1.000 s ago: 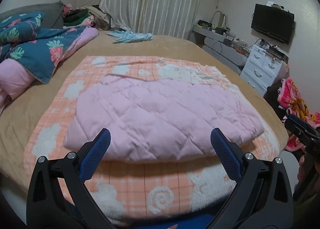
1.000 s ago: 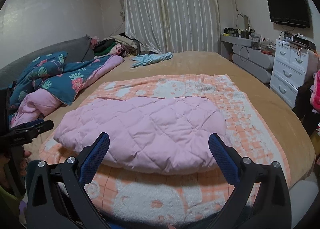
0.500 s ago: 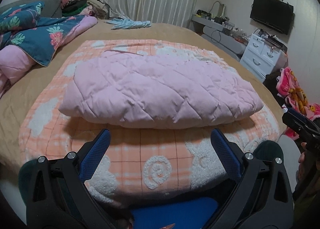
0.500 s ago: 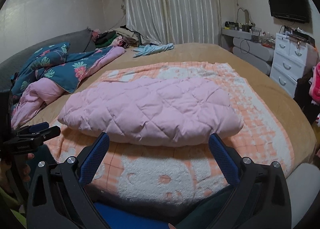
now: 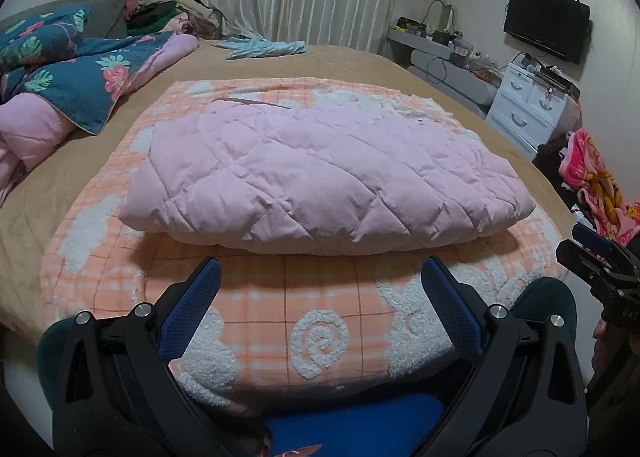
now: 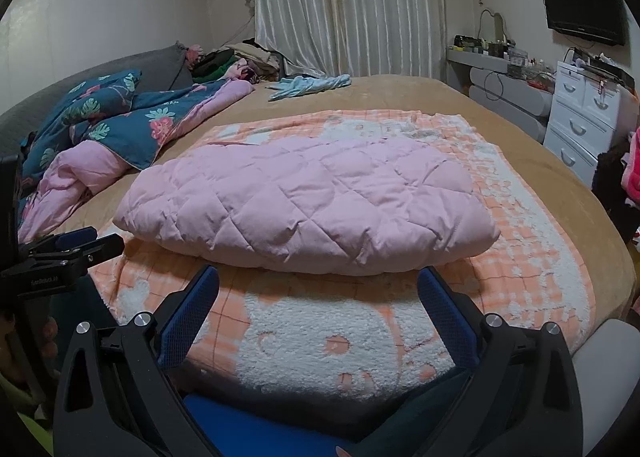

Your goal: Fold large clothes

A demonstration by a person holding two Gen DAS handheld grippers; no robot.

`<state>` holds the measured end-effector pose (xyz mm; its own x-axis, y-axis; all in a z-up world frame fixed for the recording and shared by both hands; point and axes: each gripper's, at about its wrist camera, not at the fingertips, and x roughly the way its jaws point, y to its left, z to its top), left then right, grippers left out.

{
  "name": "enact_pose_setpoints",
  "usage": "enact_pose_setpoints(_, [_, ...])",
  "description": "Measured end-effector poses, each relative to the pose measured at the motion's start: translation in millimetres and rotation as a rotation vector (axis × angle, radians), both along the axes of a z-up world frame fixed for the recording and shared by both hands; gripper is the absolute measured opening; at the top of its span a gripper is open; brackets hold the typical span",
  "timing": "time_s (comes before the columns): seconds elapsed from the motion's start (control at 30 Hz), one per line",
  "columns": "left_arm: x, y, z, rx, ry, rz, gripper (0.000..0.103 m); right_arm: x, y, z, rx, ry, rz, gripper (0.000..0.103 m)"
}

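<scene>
A pink quilted garment (image 5: 320, 173) lies folded in a thick oblong bundle on an orange-and-white checked blanket (image 5: 304, 309) on the bed; it also shows in the right wrist view (image 6: 316, 201). My left gripper (image 5: 320, 277) is open and empty, just short of the bundle's near edge, over the blanket. My right gripper (image 6: 318, 285) is open and empty, also near the bundle's front edge. Each gripper shows at the side of the other's view, the right one (image 5: 596, 261) and the left one (image 6: 68, 253).
A blue floral quilt with pink lining (image 5: 80, 73) is heaped at the left of the bed. A light blue garment (image 5: 264, 47) lies at the far end. White drawers (image 5: 528, 105) and a wall TV (image 5: 546, 27) stand at the right. Colourful clothes (image 5: 600, 185) lie right of the bed.
Both grippers have drawn back and dropped lower toward the bed's near edge. The pink bundle now lies beyond the fingertips instead of between them. It has not moved.
</scene>
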<state>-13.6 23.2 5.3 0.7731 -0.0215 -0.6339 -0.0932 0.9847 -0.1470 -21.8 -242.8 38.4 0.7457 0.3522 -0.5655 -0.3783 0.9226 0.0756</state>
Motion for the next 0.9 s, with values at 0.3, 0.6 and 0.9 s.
enact_pose_setpoints(0.3, [0,3,0,0.009,-0.005,0.007,0.094,0,6,-1,-0.008,-0.003,0.018,0.099])
enact_pose_setpoints(0.6, [0,5,3,0.015,-0.013,0.003,0.094,0,11,0,-0.014,0.001,0.029,0.099])
enact_pose_setpoints(0.9, [1,7,5,0.022,-0.013,0.01,0.094,0,10,2,-0.005,0.0,0.02,0.099])
